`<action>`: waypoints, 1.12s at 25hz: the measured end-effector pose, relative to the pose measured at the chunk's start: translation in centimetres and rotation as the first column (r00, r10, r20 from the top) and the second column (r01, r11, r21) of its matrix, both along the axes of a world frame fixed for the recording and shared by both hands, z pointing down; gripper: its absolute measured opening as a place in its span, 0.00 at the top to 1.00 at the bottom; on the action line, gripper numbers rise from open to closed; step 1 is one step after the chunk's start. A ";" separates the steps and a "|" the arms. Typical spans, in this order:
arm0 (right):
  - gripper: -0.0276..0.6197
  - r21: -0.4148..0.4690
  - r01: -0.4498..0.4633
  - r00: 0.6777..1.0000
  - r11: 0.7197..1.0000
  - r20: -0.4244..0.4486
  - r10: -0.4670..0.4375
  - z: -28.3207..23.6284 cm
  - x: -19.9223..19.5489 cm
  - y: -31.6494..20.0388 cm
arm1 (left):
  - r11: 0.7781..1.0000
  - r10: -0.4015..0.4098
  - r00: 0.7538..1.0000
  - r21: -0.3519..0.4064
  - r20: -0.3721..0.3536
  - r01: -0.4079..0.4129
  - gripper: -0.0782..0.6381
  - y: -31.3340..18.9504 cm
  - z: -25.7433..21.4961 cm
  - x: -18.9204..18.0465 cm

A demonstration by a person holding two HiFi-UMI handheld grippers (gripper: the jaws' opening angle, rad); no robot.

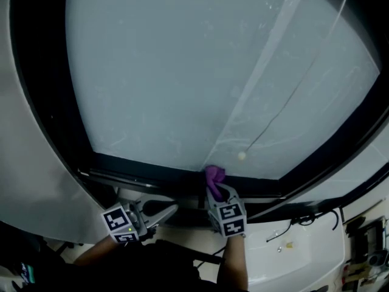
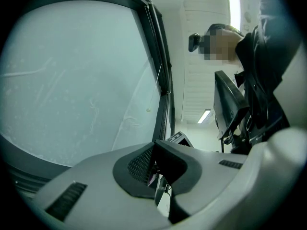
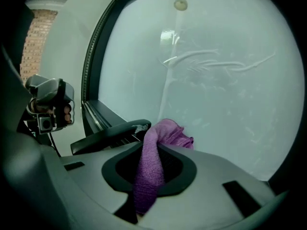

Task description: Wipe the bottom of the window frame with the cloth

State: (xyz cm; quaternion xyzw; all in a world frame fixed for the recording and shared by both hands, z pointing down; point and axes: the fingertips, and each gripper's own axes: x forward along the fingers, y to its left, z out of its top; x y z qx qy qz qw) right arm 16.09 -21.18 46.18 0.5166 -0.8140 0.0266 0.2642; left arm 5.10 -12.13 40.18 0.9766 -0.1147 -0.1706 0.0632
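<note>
The purple cloth (image 1: 214, 175) (image 3: 165, 133) is bunched against the black bottom window frame (image 1: 152, 168) (image 3: 101, 114), just under the frosted glass. My right gripper (image 1: 216, 190) (image 3: 156, 147) is shut on the cloth, and a strip of it hangs back between the pads. My left gripper (image 1: 163, 210) (image 2: 153, 147) hovers below the frame, left of the cloth, pointing right. Its pads meet at the tips with nothing between them. In the left gripper view the bottom frame (image 2: 19, 174) runs along the lower left.
A cord with a white bead (image 1: 242, 156) (image 3: 181, 4) hangs in front of the glass just above the cloth. A dark handle-like bar (image 3: 110, 134) lies along the frame left of the cloth. A white surface with cables (image 1: 304, 248) is at lower right.
</note>
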 end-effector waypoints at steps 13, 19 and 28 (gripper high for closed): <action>0.86 0.031 0.090 0.991 0.995 0.092 -0.093 0.8 -1.2 1.2 | 0.996 -0.071 0.996 -0.049 0.053 0.074 0.89 0.6 1.4 0.2; 0.86 0.044 0.106 0.988 0.993 0.107 -0.110 1.9 -1.5 1.8 | 0.983 -0.168 0.983 -0.058 0.072 0.172 0.89 0.2 1.9 0.4; 0.86 0.228 0.037 0.997 0.973 0.057 -0.051 2.4 -2.2 2.0 | 0.934 -0.346 0.932 -0.058 0.107 0.353 0.89 0.9 2.4 -0.4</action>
